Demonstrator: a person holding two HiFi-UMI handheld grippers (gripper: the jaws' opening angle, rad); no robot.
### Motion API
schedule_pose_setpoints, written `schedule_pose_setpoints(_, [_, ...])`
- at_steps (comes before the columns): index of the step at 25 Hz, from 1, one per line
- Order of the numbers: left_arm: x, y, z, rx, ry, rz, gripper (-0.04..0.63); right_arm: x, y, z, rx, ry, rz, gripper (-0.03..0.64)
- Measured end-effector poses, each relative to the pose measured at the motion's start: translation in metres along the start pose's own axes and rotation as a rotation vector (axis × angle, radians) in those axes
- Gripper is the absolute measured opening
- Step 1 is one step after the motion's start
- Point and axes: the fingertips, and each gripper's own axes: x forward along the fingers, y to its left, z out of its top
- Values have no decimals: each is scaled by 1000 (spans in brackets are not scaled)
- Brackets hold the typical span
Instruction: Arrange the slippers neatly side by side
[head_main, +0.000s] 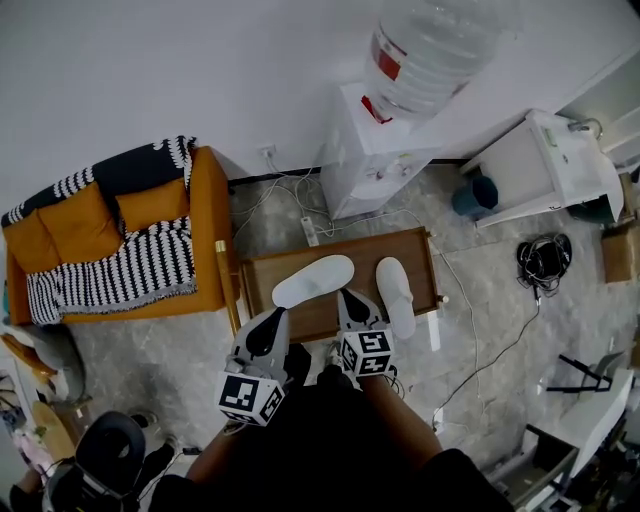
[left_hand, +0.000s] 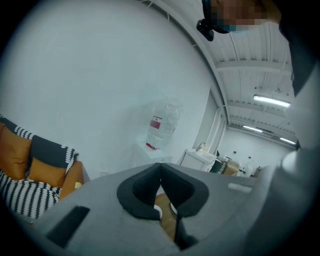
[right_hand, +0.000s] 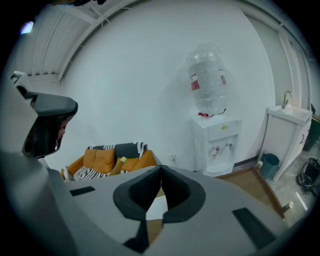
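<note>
Two white slippers lie on a low wooden table (head_main: 268, 272). The left slipper (head_main: 313, 281) lies slanted, its toe toward the right one. The right slipper (head_main: 396, 296) lies nearly straight, a small gap apart. My left gripper (head_main: 282, 314) hangs at the table's near edge, just below the slanted slipper, shut and empty. My right gripper (head_main: 346, 293) points between the two slippers at their near ends, also shut with nothing held. In the right gripper view (right_hand: 161, 166) a white slipper (right_hand: 158, 208) shows under the closed tips. In the left gripper view (left_hand: 160, 165) the tips meet.
An orange sofa (head_main: 205, 215) with a striped blanket stands left of the table. A water dispenser (head_main: 375, 150) stands behind it, a white sink cabinet (head_main: 545, 165) and blue bucket (head_main: 476, 195) to the right. A power strip (head_main: 309, 231) and cables lie on the floor.
</note>
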Motion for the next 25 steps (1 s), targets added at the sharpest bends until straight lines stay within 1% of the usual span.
schedule_pose_setpoints(4, [5,13,0,-9,17,-19,12,24,0,-14,46,50,-30,14])
schedule_pose_setpoints(12, [10,41,-5,-21,40,-24,12,72,-10,-62,203,181,-84,21])
schedule_pose_setpoints(13, [9,44,-5,-25,42,-21,12,76,-11,-70,220,203,-91,38])
schedule_pose_setpoints(15, [9,49,-6,-33,46,-14,12,84,-16,-87,257,249,-109,104])
schedule_pose_setpoints(16, [9,52,-6,-35,49,-11,12,89,-19,-95,278,269,-120,113])
schedule_pose_setpoints(21, [11,60,-11,-49,65,5,12,106,-35,-133,390,360,-176,130])
schedule_pose_setpoints(25, [11,63,-14,-70,81,21,12,115,-44,-161,455,420,-216,137])
